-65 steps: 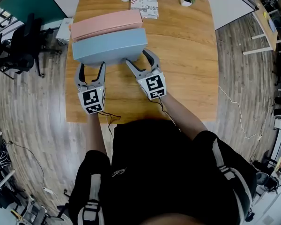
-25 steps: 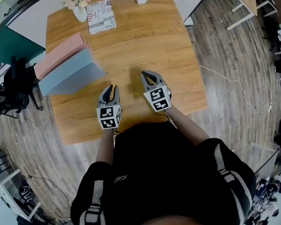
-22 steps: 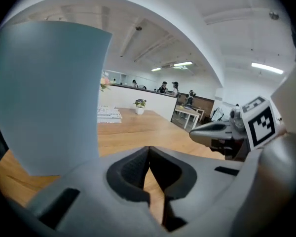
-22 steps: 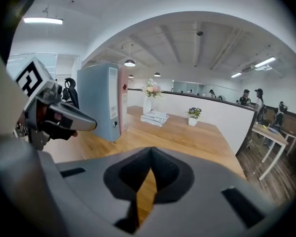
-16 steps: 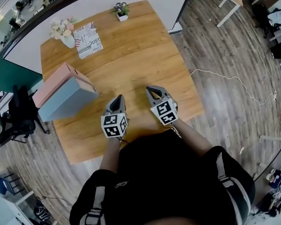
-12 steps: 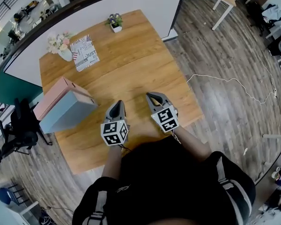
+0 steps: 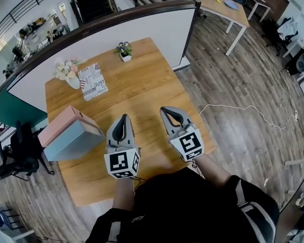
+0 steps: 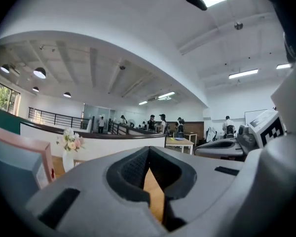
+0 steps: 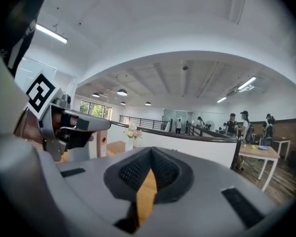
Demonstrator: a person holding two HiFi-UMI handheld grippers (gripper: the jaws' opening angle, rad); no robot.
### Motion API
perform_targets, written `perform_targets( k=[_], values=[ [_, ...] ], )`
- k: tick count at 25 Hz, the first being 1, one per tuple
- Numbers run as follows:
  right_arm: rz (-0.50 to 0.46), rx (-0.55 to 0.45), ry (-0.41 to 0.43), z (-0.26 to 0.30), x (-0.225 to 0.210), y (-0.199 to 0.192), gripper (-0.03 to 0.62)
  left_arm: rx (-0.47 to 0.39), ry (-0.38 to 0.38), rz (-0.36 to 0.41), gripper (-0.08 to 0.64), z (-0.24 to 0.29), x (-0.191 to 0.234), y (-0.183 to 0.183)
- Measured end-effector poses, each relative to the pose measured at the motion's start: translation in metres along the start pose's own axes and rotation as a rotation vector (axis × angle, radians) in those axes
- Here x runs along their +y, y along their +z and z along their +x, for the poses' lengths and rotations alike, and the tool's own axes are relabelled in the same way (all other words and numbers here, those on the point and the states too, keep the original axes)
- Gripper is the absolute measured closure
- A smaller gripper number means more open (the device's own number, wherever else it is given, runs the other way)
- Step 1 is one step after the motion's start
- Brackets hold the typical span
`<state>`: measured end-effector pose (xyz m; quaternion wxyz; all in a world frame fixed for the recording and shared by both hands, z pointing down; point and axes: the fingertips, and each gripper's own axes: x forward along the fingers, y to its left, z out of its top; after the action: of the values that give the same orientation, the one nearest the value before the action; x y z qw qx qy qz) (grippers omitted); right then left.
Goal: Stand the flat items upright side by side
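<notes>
Standing upright side by side at the left edge of the wooden counter (image 7: 147, 85): flat pink box (image 7: 65, 121) and flat blue box (image 7: 71, 142), close against each other. Judged complete; nothing left to set up. Jaws together on nothing: left hand-held gripper (image 7: 123, 118) and right hand-held gripper (image 7: 167, 110), held above the counter, apart from both boxes. Elsewhere on the counter: white vase of flowers (image 7: 71, 77), printed paper booklet (image 7: 93, 81), small potted plant (image 7: 124, 50), all well apart. No obstruction noted.
</notes>
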<state>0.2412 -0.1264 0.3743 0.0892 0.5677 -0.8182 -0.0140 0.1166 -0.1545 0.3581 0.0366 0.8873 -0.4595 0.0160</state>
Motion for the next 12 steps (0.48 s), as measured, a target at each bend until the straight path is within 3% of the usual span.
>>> perform_targets(
  k=[7, 12],
  values=[
    [-0.026, -0.077, -0.034, 0.001, -0.023, 0.043, 0.588, -0.111, 0.082, 0.049, 0.552, -0.011, 0.024, 0.068],
    [-0.024, -0.116, -0.017, 0.013, -0.01, 0.052, 0.588, -0.111, 0.149, 0.086, 0.552, -0.028, 0.047, 0.07]
  ],
)
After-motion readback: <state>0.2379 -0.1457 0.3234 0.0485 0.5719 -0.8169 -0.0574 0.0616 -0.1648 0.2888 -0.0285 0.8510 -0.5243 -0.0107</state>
